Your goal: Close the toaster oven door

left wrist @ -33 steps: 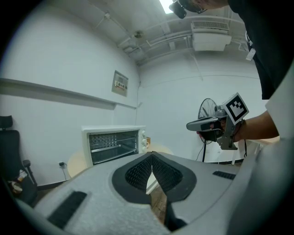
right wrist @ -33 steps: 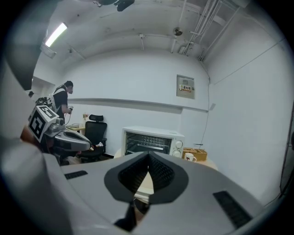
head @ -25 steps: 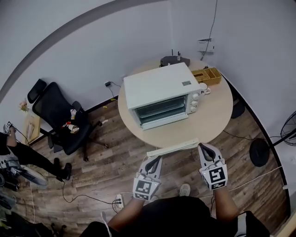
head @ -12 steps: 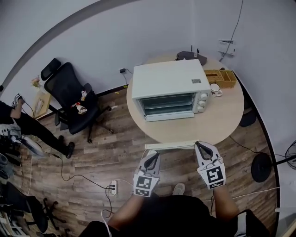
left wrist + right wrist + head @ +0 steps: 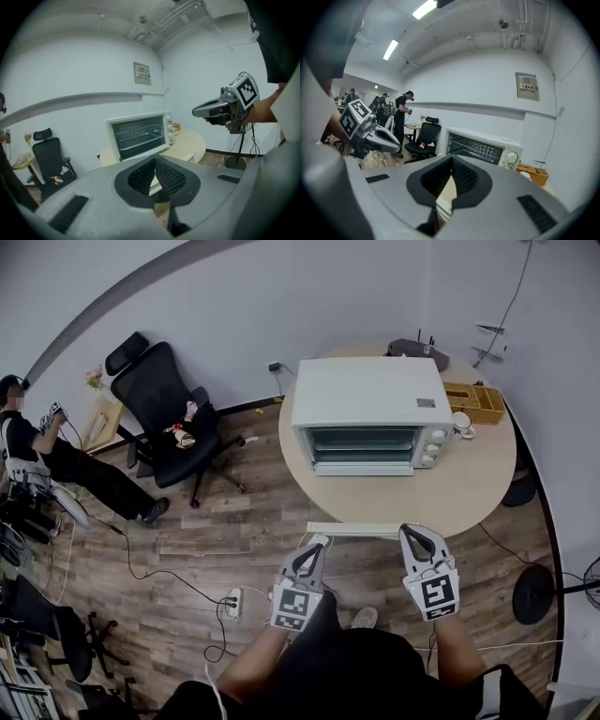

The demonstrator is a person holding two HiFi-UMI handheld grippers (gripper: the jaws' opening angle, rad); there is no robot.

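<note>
A white toaster oven [image 5: 370,390] stands on the round wooden table [image 5: 469,493]. Its glass door [image 5: 362,468] is folded down at the front, and the racks show inside [image 5: 139,135] [image 5: 480,148]. My left gripper [image 5: 313,547] [image 5: 154,160] is shut and empty. It hangs over the floor just short of the table's near edge and points at the oven. To its right, my right gripper [image 5: 415,536] [image 5: 451,159] is also shut and holds nothing. Each gripper shows in the other's view [image 5: 201,111] [image 5: 391,139].
A long white strip [image 5: 353,529] lies along the table's near edge, just ahead of both grippers. Beside the oven are a mug [image 5: 461,422], a wooden box [image 5: 480,400] and a router [image 5: 416,350]. An office chair [image 5: 169,427], a seated person [image 5: 37,451] and a floor power strip [image 5: 232,601] are at the left.
Both grippers have sunk a little and tipped further down. The head view has swung, so the oven and table now sit further right and face me more squarely.
</note>
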